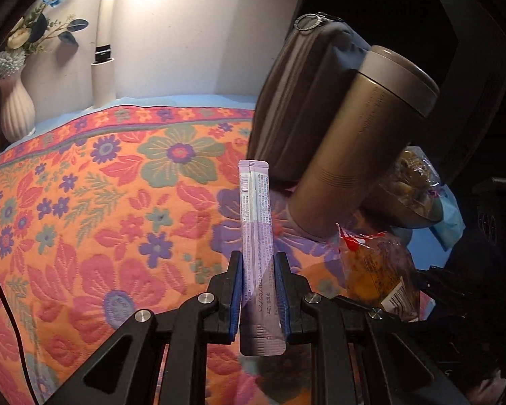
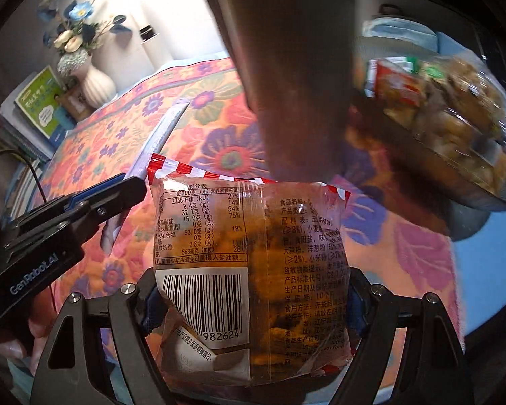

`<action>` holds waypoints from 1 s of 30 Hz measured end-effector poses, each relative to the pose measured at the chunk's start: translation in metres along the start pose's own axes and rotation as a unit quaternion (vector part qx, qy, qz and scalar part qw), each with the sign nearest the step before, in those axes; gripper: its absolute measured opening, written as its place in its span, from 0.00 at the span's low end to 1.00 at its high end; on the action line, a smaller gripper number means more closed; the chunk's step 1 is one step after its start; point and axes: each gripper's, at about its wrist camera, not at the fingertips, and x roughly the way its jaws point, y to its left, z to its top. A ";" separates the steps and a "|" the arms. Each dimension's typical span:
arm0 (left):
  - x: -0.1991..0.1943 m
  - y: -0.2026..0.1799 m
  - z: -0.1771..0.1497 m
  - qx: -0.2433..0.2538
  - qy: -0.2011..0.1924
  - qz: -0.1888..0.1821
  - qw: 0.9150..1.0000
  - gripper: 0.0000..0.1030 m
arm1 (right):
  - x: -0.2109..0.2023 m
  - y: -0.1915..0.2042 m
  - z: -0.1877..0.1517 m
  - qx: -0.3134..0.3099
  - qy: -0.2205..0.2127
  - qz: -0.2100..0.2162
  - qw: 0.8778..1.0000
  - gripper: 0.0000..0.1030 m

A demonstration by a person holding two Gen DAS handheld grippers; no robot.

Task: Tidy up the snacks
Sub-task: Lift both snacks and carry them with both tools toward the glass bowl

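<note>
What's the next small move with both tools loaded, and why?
Probably carry the snack bag in the right tool rightward, round the brown flask, toward the snack-filled bowl. Both tools are clamped, the left tool on the purple sachet, and the flask stands directly ahead.

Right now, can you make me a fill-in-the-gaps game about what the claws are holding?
1. The left claw pinches a long, thin ____ stick packet.
2. The right claw holds a clear snack bag with a red and ____ striped top.
3. The tablecloth is covered in ____.

Missing words: purple; white; flowers
</note>
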 end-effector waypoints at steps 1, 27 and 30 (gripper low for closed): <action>0.000 -0.006 0.001 0.002 0.003 -0.011 1.000 0.17 | -0.002 -0.005 -0.002 0.004 0.000 -0.002 1.000 0.78; -0.026 -0.079 -0.029 0.080 0.010 -0.042 0.996 0.17 | -0.048 -0.027 -0.011 0.006 -0.063 -0.072 0.995 0.78; -0.027 -0.090 -0.030 0.089 0.010 -0.049 0.995 0.17 | -0.057 -0.033 -0.015 0.006 -0.071 -0.076 0.995 0.78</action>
